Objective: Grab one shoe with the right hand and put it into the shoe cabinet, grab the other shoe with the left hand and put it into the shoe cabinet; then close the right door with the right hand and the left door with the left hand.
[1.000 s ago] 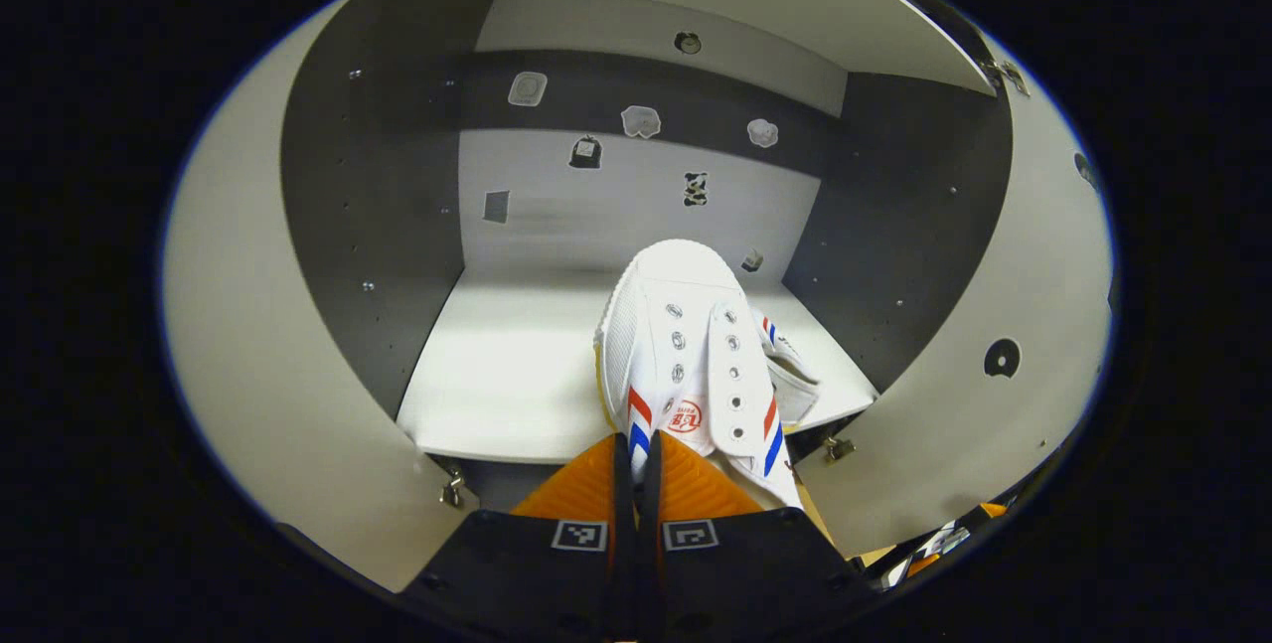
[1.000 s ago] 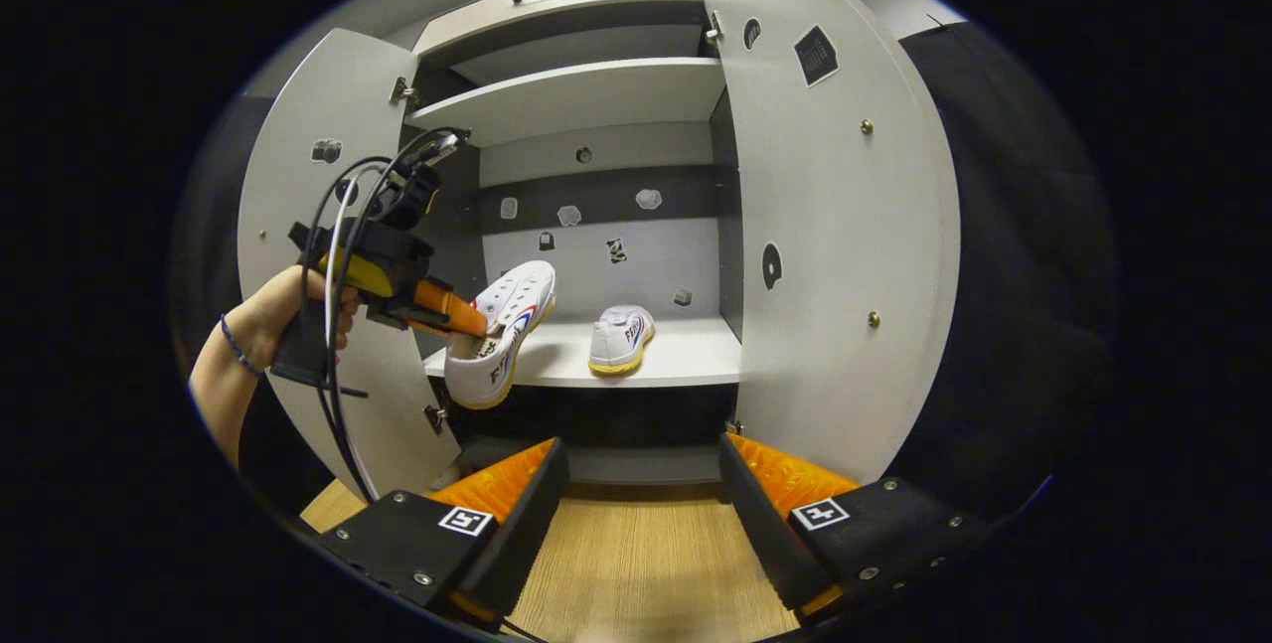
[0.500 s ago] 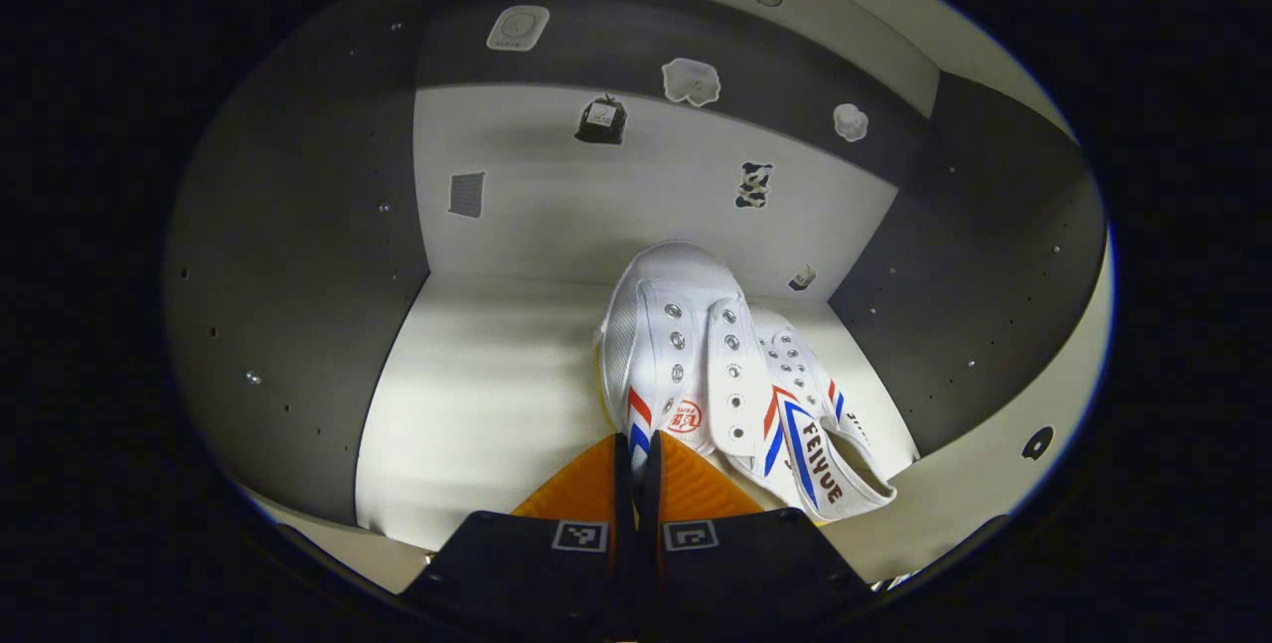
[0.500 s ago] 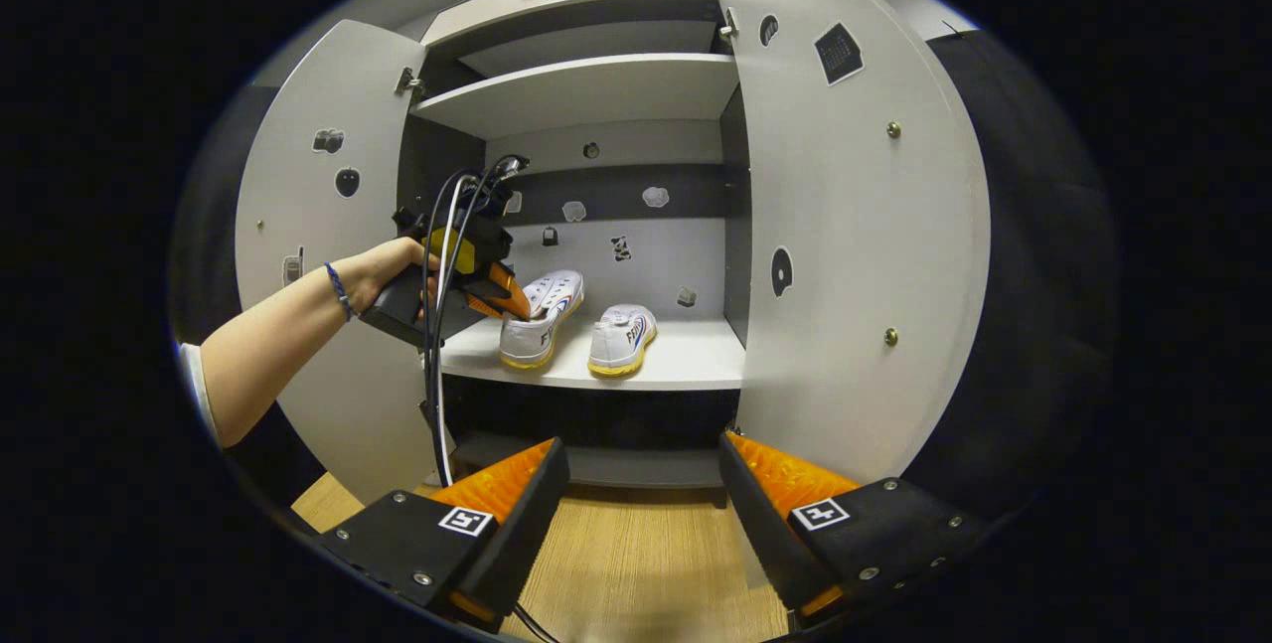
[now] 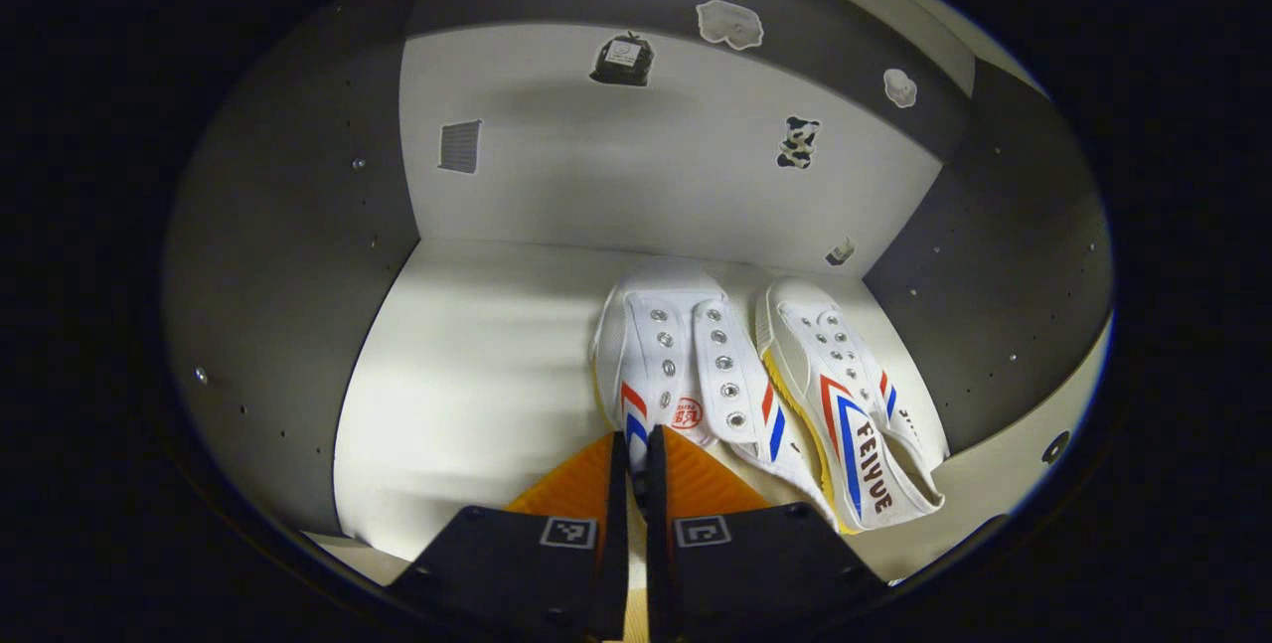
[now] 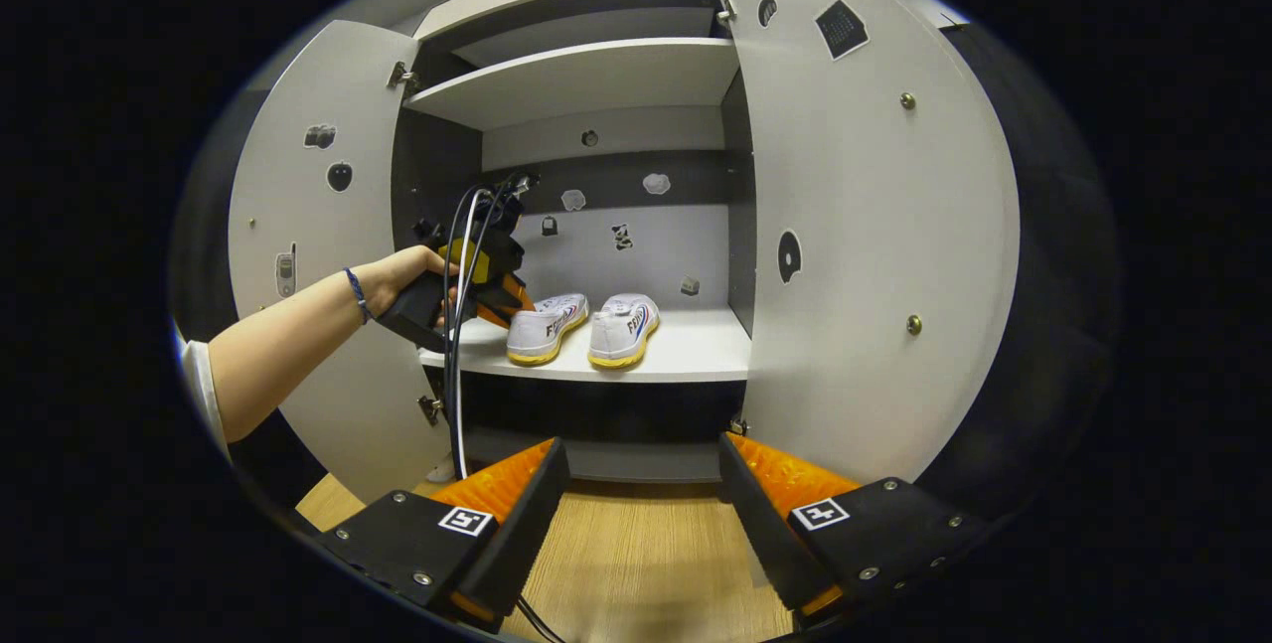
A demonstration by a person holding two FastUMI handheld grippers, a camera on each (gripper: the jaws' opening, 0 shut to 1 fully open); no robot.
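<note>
Two white shoes with red and blue stripes stand side by side on the shoe cabinet's shelf (image 5: 467,375). My left gripper (image 5: 636,441) is shut on the heel edge of the left shoe (image 5: 676,355), which rests flat on the shelf. The other shoe (image 5: 845,404) lies free just to its right, almost touching it. In the right gripper view, a hand holds the left gripper (image 6: 492,290) at the left shoe (image 6: 545,323), beside the other shoe (image 6: 621,325). My right gripper (image 6: 641,459) hangs open above the wooden floor in front of the cabinet, holding nothing.
Both cabinet doors stand open: the left door (image 6: 318,226) behind the person's forearm (image 6: 288,345), the right door (image 6: 855,226) close to my right gripper. An upper shelf (image 6: 586,77) sits above. Stickers dot the back wall (image 5: 646,176). Cables (image 6: 455,375) hang from the left gripper.
The left gripper carried its shoe deeper into the cabinet and lowered it onto the shelf beside the other shoe. The right gripper stayed open and nearly still.
</note>
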